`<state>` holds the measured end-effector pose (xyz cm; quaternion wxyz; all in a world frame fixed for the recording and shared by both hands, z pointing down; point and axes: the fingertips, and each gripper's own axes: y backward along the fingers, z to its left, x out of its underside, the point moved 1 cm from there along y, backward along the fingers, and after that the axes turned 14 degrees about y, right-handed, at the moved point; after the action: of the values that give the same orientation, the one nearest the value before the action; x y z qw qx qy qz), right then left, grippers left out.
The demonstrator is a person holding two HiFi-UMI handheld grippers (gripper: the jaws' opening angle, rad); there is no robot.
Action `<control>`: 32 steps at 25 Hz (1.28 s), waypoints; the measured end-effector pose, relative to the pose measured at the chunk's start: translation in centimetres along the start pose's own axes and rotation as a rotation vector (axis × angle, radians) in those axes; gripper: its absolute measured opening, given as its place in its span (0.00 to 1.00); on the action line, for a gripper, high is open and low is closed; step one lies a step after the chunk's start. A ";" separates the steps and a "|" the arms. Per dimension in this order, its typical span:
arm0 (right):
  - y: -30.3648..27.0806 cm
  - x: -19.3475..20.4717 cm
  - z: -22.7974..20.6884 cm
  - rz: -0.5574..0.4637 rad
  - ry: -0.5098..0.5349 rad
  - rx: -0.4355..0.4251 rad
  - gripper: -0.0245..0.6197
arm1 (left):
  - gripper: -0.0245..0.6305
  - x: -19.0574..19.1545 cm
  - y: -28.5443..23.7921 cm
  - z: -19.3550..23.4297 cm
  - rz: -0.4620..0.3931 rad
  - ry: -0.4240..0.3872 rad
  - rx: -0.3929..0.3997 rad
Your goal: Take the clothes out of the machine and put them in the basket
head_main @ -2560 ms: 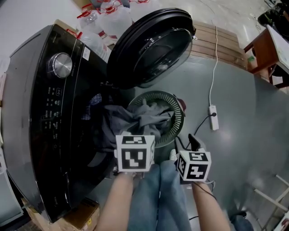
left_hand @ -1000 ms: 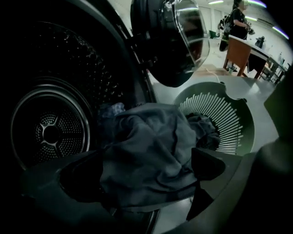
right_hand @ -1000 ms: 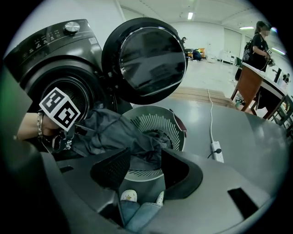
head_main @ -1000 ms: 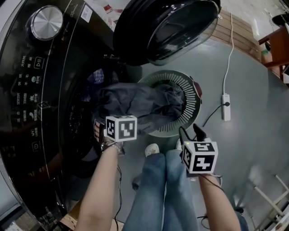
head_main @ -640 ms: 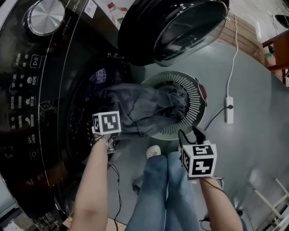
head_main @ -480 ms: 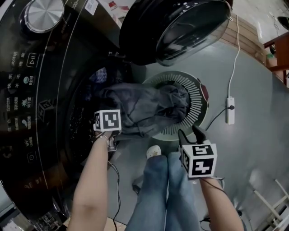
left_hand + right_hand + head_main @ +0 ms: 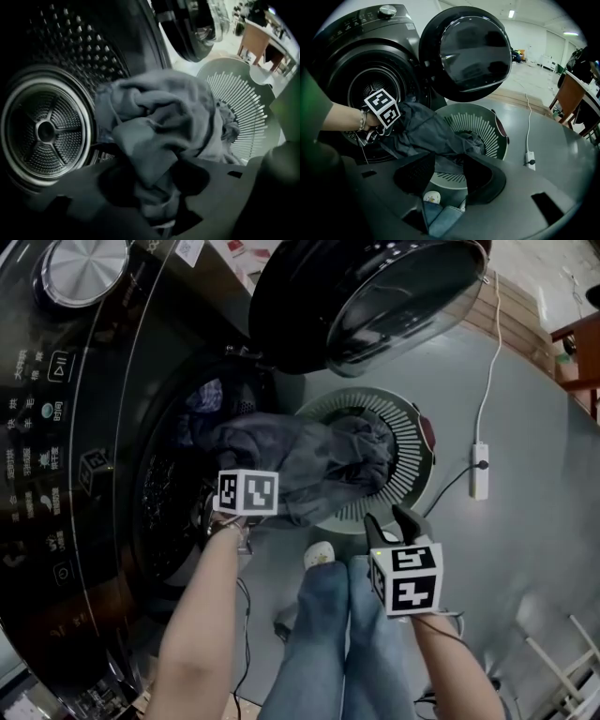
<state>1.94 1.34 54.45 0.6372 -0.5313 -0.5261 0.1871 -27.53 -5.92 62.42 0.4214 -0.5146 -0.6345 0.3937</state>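
A dark grey garment [image 7: 300, 460] stretches from the open drum [image 7: 47, 131] of the black washing machine over into the round slatted basket [image 7: 412, 442] on the floor. My left gripper [image 7: 152, 197] points steeply down at the machine's mouth, its marker cube [image 7: 248, 491] above it. Its jaws are closing, and a fold of the grey garment [image 7: 159, 122] fills the gap between them. My right gripper [image 7: 389, 521] hovers open at the basket's near rim with nothing between its fingers. Bluish clothes [image 7: 202, 399] lie deeper in the drum.
The round machine door [image 7: 366, 296] stands open above the basket. A white power strip [image 7: 480, 482] with its cable lies on the grey floor to the right. The person's jeans [image 7: 347, 634] and a white shoe [image 7: 319, 554] are just below the basket. A wooden table [image 7: 572, 98] stands far right.
My left gripper has dropped toward the machine's mouth onto the grey garment and its jaws have closed in. The right gripper has stayed close to the basket's near rim.
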 end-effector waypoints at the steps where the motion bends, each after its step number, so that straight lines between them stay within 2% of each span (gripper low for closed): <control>1: 0.0 0.1 0.0 0.004 0.002 -0.002 0.33 | 0.28 0.0 0.5 -0.2 -0.008 0.008 -0.004; 2: 0.1 0.2 0.0 0.008 0.001 -0.004 0.32 | 0.22 0.2 1.0 -0.6 -0.007 0.028 0.003; 5: 0.5 0.3 0.0 0.011 -0.005 -0.008 0.30 | 0.19 0.7 2.3 -1.7 0.011 0.122 0.048; 8: 1.0 0.1 -0.2 0.005 0.001 -0.001 0.30 | 0.19 0.3 4.0 -2.6 -0.018 0.182 0.095; 13: 1.8 0.1 -1.0 0.001 -0.023 0.015 0.29 | 0.19 -0.4 7.8 -5.3 -0.079 0.208 0.195; 17: 2.3 0.0 -1.3 -0.010 -0.073 0.019 0.29 | 0.19 -1.2 11.3 -8.1 -0.123 0.191 0.289; 20: 2.6 0.3 -1.8 -0.010 -0.087 0.025 0.28 | 0.19 -2.0 13.8 -11.4 -0.143 0.190 0.431; 25: 3.1 1.0 -3.1 -0.010 -0.109 0.048 0.28 | 0.19 -4.0 18.5 -16.8 -0.204 0.168 0.811; 27: 3.3 1.3 -3.7 -0.010 -0.125 0.055 0.28 | 0.19 -4.4 20.1 -18.1 -0.228 0.139 0.913; 29: 3.5 1.7 -4.2 -0.010 -0.139 0.062 0.28 | 0.19 -4.6 20.4 -18.6 -0.236 0.129 0.925; 31: 3.6 2.0 -4.5 -0.009 -0.153 0.068 0.27 | 0.21 -4.4 19.3 -18.7 -0.222 0.135 0.866; 32: 3.6 2.2 -4.6 -0.010 -0.160 0.070 0.27 | 0.26 -4.2 18.6 -18.7 -0.210 0.137 0.826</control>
<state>7.94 2.15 52.89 0.6122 -0.4892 -0.5712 0.2442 -3.48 -5.83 50.83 0.6709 -0.2601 -0.4432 0.5346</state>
